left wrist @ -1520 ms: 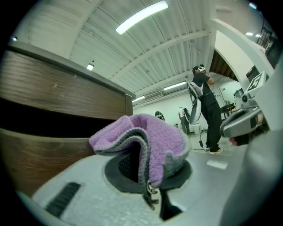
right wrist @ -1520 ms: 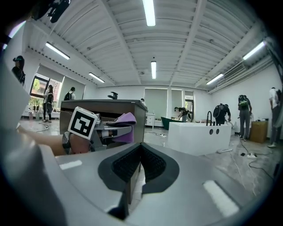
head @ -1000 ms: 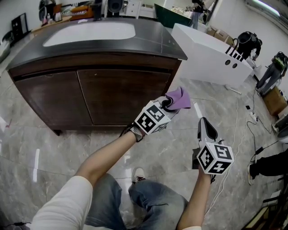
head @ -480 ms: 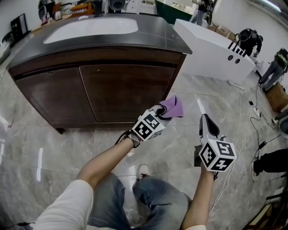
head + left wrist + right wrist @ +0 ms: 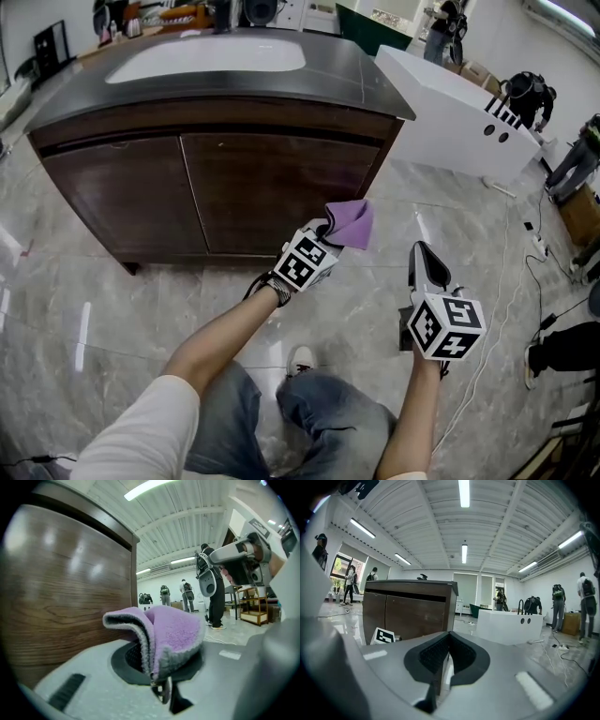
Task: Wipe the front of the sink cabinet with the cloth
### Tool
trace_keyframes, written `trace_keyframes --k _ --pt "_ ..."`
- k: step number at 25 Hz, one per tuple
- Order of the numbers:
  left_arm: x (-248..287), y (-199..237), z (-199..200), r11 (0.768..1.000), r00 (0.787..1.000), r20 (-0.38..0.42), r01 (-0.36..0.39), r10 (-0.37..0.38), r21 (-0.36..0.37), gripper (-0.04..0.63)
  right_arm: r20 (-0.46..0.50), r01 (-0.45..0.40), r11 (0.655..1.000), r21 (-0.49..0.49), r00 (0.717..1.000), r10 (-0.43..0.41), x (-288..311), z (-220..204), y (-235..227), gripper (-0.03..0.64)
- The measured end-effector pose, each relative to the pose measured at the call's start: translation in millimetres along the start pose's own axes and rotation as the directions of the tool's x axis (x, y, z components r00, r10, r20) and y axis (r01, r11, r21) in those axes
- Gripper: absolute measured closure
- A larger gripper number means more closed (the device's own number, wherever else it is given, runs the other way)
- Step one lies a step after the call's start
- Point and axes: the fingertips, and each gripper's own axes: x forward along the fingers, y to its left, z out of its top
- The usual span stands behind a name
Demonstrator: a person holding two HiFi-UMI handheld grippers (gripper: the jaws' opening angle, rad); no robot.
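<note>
The purple cloth [image 5: 349,225] is pinched along one folded edge by the left gripper [image 5: 328,231], whose jaws are closed on it so that most of the fabric bunches and fans out beyond the tips. Held this way, a soft loose face is free to meet a flat panel instead of the hard jaws. The cloth hangs low in front of the sink cabinet [image 5: 272,183], by the lower right part of the right-hand door. In the left gripper view the dark wood grain fills the left side just beside the cloth, but whether fabric actually touches the door I cannot tell. Judging by that position, the wipe is at or about to reach this lower right corner, with the rest of both doors yet to be covered. The right gripper [image 5: 421,253] sits further right and nearer the person, well apart from the cabinet and over the marble floor [image 5: 141,309]. Its jaws are pressed together with nothing between them, probably parked out of the way because one cloth needs only one tool. Above the doors the dark countertop [image 5: 361,80] overhangs the front, with the white basin [image 5: 206,58] set into it, so the top strip would likely have to be reached from under that lip. A white tub-like unit [image 5: 450,108] stands to the far right, clear of the work.
</note>
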Motion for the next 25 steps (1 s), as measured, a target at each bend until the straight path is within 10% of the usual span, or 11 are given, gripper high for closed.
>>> trace_keyframes --k 25 --pt "-150.9 124.6 -24.6 0.940 0.943 -0.026 -0.333 0.332 -0.069 0.551 0.053 -0.278 0.960 0.014 0.959 0.277 47.3 22.8 136.2 0.609"
